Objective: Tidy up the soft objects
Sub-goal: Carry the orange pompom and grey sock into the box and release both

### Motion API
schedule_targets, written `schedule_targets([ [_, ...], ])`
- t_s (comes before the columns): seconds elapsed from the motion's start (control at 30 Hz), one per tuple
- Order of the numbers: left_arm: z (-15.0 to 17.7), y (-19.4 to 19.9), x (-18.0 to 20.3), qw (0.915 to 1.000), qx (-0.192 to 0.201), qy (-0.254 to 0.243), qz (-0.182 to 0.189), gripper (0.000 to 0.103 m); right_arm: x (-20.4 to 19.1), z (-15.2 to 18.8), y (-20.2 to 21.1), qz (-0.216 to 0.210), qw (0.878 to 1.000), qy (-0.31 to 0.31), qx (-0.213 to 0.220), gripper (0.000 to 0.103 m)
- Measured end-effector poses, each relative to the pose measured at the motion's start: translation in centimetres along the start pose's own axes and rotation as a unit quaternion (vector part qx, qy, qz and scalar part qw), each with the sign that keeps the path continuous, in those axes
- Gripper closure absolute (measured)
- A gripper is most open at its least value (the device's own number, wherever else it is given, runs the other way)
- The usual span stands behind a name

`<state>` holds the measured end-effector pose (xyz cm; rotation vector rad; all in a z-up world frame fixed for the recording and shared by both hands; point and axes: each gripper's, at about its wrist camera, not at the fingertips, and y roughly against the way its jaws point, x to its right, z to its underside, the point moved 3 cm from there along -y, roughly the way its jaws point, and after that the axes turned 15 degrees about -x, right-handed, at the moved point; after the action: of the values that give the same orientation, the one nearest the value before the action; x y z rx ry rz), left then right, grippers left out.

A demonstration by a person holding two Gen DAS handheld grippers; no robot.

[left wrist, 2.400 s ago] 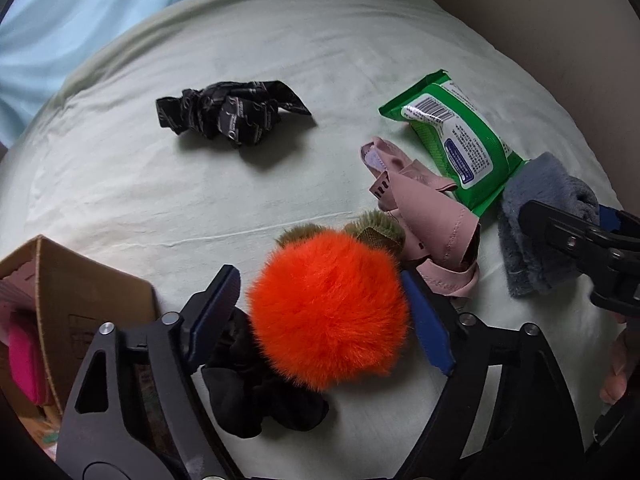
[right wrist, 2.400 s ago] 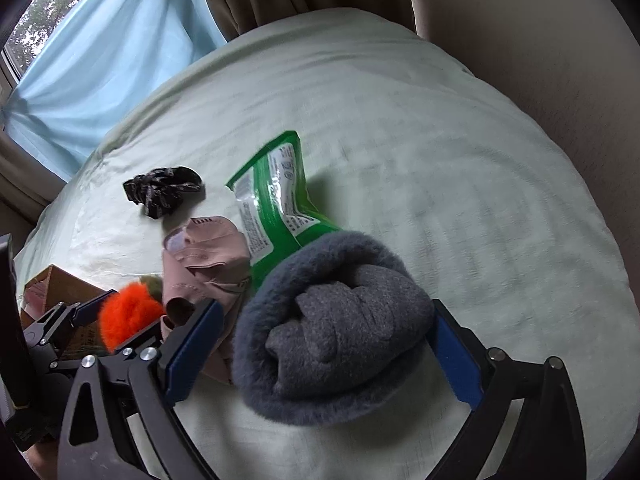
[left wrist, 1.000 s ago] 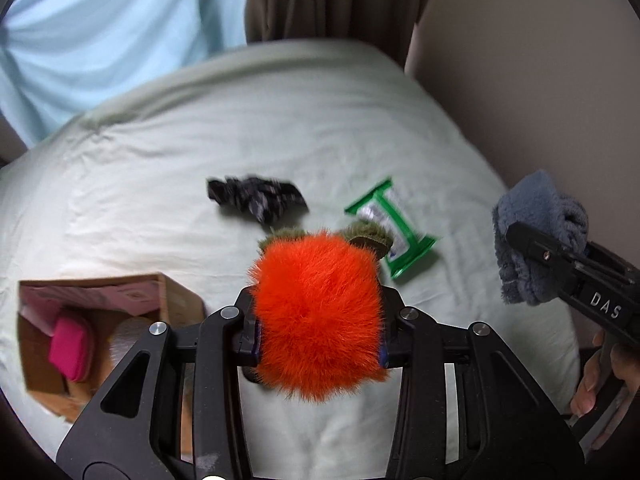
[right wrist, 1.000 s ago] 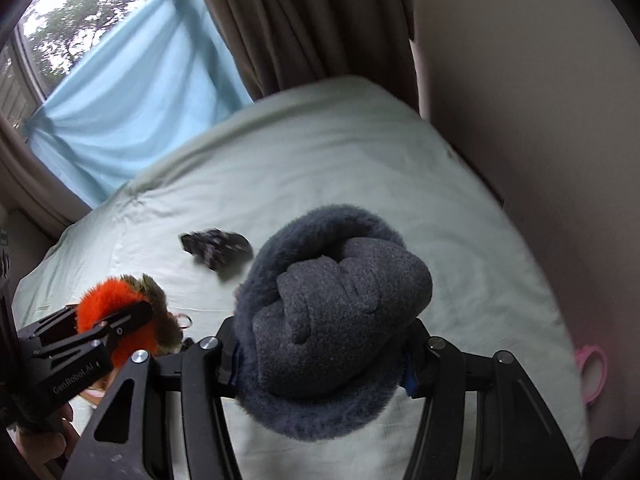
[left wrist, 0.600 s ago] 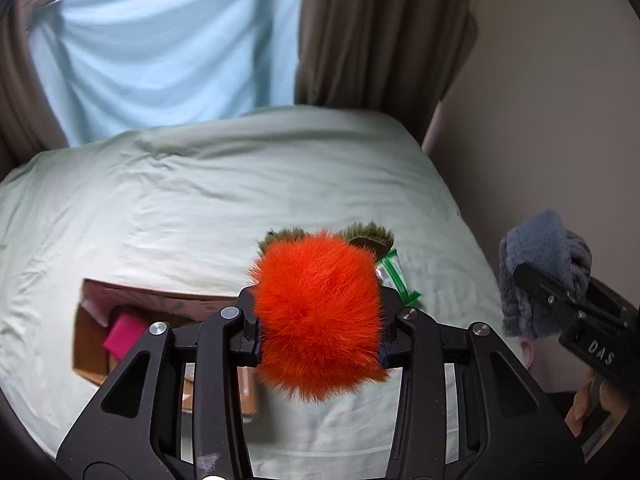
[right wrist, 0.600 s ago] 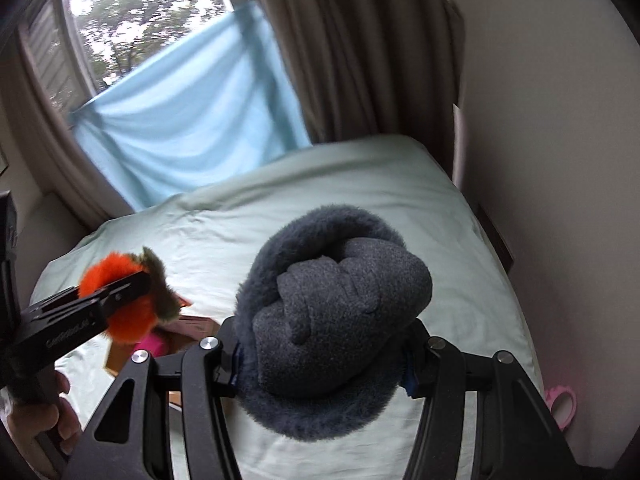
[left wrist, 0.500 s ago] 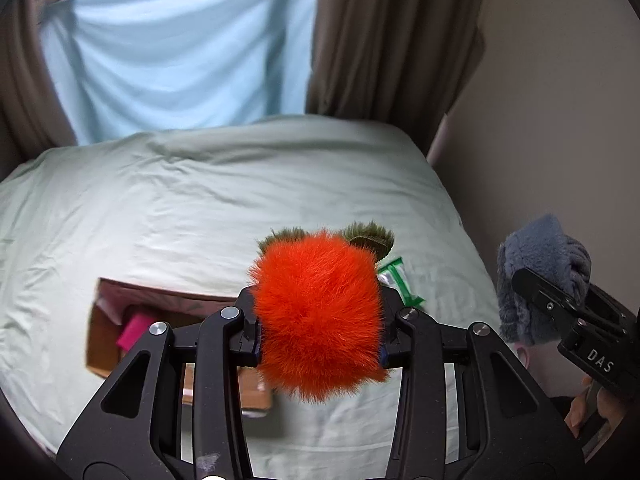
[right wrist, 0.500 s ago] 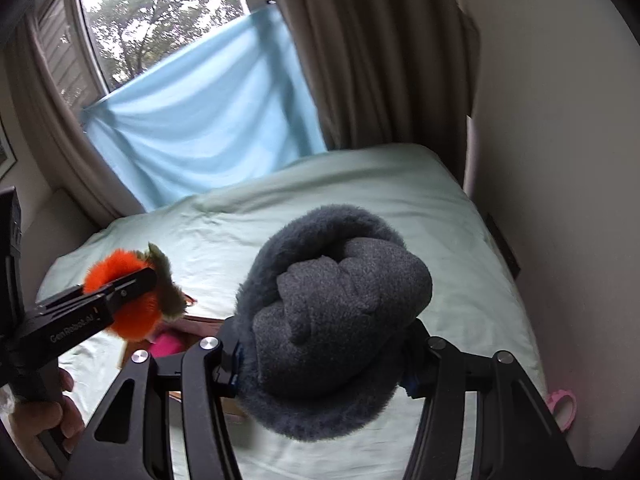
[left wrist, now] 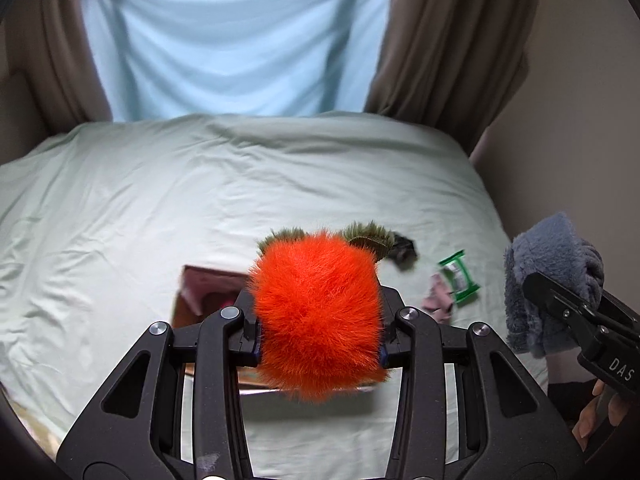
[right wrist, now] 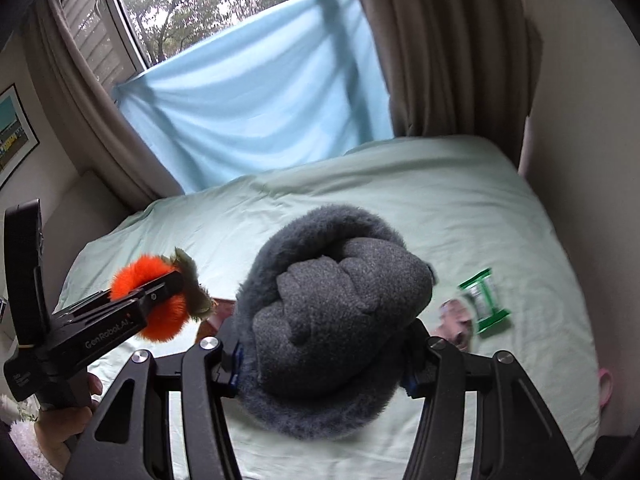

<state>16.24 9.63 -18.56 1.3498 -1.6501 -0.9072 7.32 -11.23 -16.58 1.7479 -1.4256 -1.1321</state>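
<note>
My left gripper (left wrist: 320, 340) is shut on an orange fluffy pom-pom toy (left wrist: 316, 312) with green tufts, held high above the bed; the toy also shows in the right wrist view (right wrist: 156, 300). My right gripper (right wrist: 324, 376) is shut on a rolled grey fleece cloth (right wrist: 332, 320), also held high; the cloth also shows in the left wrist view (left wrist: 548, 276). An open cardboard box (left wrist: 200, 296) lies on the bed below the orange toy, mostly hidden by it.
A pale green bed sheet (left wrist: 140, 220) covers the bed. A green wipes packet (left wrist: 460, 276), a pink fabric piece (left wrist: 438, 300) and a black scrunchie (left wrist: 404, 252) lie right of the box. Brown curtains (left wrist: 440, 40) and a blue window cloth (left wrist: 240, 36) stand behind; a wall is at right.
Both grippers closed on the toy and the cloth, lifted them off the bed and rose. The box now lies under the orange toy.
</note>
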Motion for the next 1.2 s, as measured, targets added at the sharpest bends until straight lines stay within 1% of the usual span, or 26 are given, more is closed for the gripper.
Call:
schedule_targets([
  [0.13,0.0,-1.4,-4.8,0.9998,-0.018,0.006,-0.002,0.068,-3.7,0.2,-3.5,0.004,1.000,-0.006,-0.027,0.051],
  [0.23,0.2,-3.1,-7.9,0.9994,-0.034,0.006,-0.002,0.068,-5.6,0.3,-6.0,0.005,0.999,-0.014,-0.043,0.051],
  [0.4,0.7,-6.4,-11.7,0.9976,-0.070,0.001,-0.006,0.068,-7.8,0.9,-10.5,0.000,0.997,-0.030,-0.077,0.051],
  [0.5,1.2,-8.9,-13.0,0.9955,-0.094,-0.003,-0.007,0.068,-8.3,0.8,-13.6,0.002,0.994,-0.035,-0.101,0.051],
  [0.63,2.2,-12.1,-13.4,0.9918,-0.127,-0.010,-0.007,0.068,-7.6,1.2,-17.8,0.006,0.989,-0.047,-0.138,0.051],
  [0.8,3.4,-16.0,-12.6,0.9853,-0.169,-0.024,-0.005,0.068,-6.7,1.6,-21.4,0.010,0.982,-0.056,-0.179,0.051],
  [0.93,3.5,-18.4,-11.7,0.9810,-0.192,-0.028,-0.002,0.068,-5.1,1.7,-24.4,0.007,0.973,-0.077,-0.219,0.051],
  [1.13,3.6,-23.0,-10.6,0.9728,-0.226,-0.052,-0.011,0.068,-2.9,1.6,-28.8,0.008,0.960,-0.088,-0.266,0.051],
  [1.2,3.6,-24.3,-10.3,0.9703,-0.235,-0.056,-0.011,0.068,-2.4,1.7,-30.3,0.006,0.952,-0.091,-0.291,0.051],
])
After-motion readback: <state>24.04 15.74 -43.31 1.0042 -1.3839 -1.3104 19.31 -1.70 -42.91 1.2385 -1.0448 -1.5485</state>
